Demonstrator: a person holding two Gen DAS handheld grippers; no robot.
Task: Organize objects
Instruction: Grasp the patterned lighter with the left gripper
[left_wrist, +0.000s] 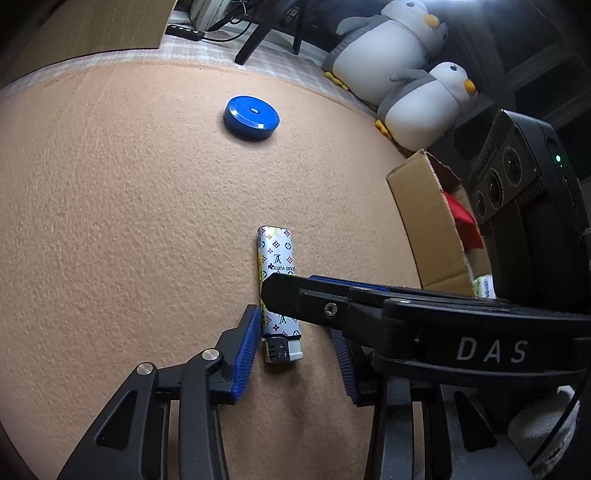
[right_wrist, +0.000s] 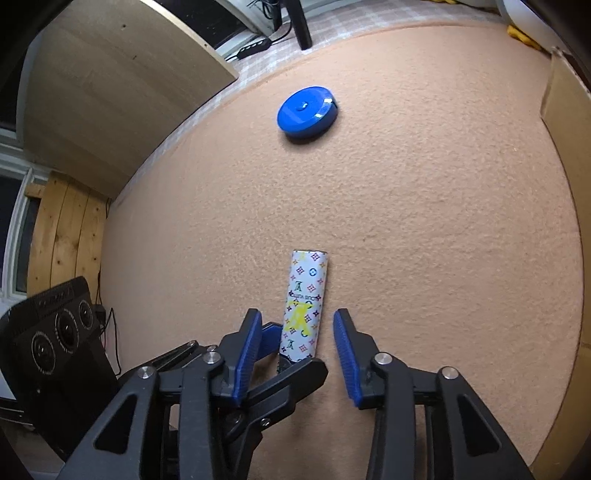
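Left wrist view, upper left to lower right. A blue tape measure (left_wrist: 251, 117) lies flat in the upper middle, well apart from the action; likely waiting its turn. The surface is a peach felt mat (left_wrist: 110, 221), whether on a table or the floor I cannot tell.

Centre-bottom: the lighter (left_wrist: 279, 291), patterned white wrap, lies lengthwise along the view, metal head nearest the camera. The left gripper (left_wrist: 295, 352) straddles that head end with its jaws apart; the left pad sits just beside the body and the right pad stands clear, so nothing is clamped yet. The straddle lines up the pads with the lighter's long flat sides, the sensible faces to squeeze.

The right gripper's black finger crosses over the lighter from the right edge. At right, an open cardboard box (left_wrist: 424, 221) holds something red, probably where sorted items go. Two plush penguins (left_wrist: 391, 44) sit behind it.

Right wrist view: the right gripper (right_wrist: 297, 350) also brackets the lighter (right_wrist: 304, 299), jaws apart, neither pad pressing. The left gripper's finger lies under its left pad, so the two crowd one object; only one grip seems needed.
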